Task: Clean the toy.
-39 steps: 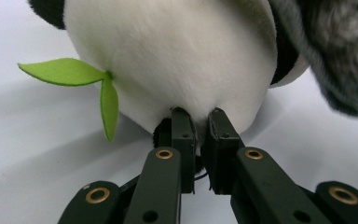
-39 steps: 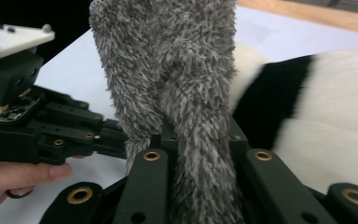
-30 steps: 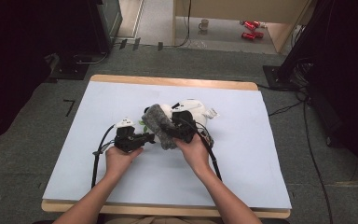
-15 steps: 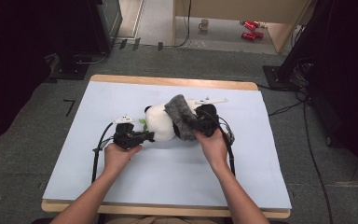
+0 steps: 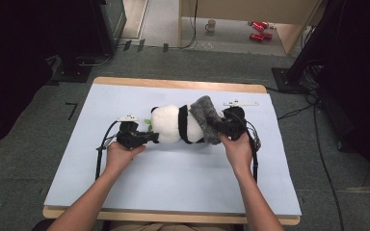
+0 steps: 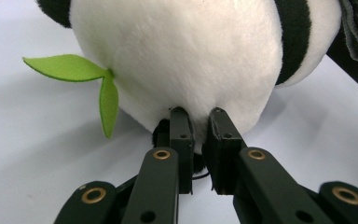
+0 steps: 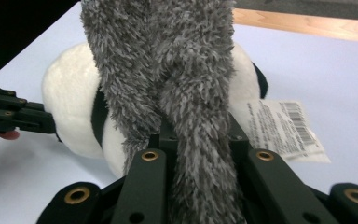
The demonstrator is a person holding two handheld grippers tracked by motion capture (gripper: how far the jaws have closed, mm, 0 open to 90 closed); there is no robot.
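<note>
Panda plush (image 5: pixel 171 124) lies on its side between your two grippers, on the pale blue table (image 5: pixel 173 187), stretched across from your left gripper (image 5: pixel 150 138) to your right gripper (image 5: pixel 218 131). Your left gripper sits at the plush's white end, and in the left gripper view its jaws stand narrow, nearly together, with their tips pressed into the white fur and a small dark part of the toy pinched between them. Those jaws have just eased open a little, yet the dark bit is between them and the tips touch the fur. Just to the left of those jaws in that view, a green felt leaf (image 6: pixel 86 79) hangs from the white fur, clear of the tips.

Your right gripper is at the other end of the plush, clamped narrow on a grey fuzzy cloth (image 5: pixel 206 119). In the right gripper view the cloth (image 7: pixel 168 74) rises from between the jaws and drapes up over the panda's body (image 7: pixel 70 102), hiding most of the black band behind it. Beyond that gripper's jaws and to their right, a white paper tag (image 7: pixel 284 128) with a barcode lies flat on the table, close against the plush. Farther off, to the left of those jaws, you can see your left gripper (image 7: pixel 51 122) reaching the toy's white end.

Your hands hold both gripper bodies from the near side, left hand (image 5: pixel 120 156) and right hand (image 5: pixel 237 149).
</note>
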